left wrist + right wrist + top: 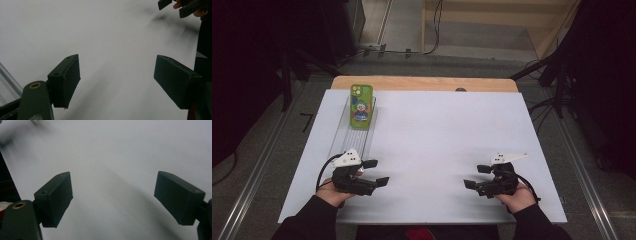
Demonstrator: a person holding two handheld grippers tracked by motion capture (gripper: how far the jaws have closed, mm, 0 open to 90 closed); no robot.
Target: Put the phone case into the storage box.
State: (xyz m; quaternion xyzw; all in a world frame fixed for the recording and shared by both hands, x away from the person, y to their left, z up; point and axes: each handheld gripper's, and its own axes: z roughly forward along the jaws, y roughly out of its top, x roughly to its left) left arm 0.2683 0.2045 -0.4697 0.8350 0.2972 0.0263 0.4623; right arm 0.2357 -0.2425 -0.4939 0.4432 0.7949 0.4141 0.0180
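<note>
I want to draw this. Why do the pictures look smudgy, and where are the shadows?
High view: sharp on the white board, dark around the table. Left gripper view: blurry far off, the right gripper smeared, with a soft shadow beside it. Right gripper view: board hazy, with a faint grey shadow streak between the jaws.

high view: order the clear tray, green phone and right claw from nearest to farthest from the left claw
1. clear tray, its near end just beyond the left claw
2. right claw, across the table to the right
3. green phone, standing at the tray's far end; close to 2
</note>
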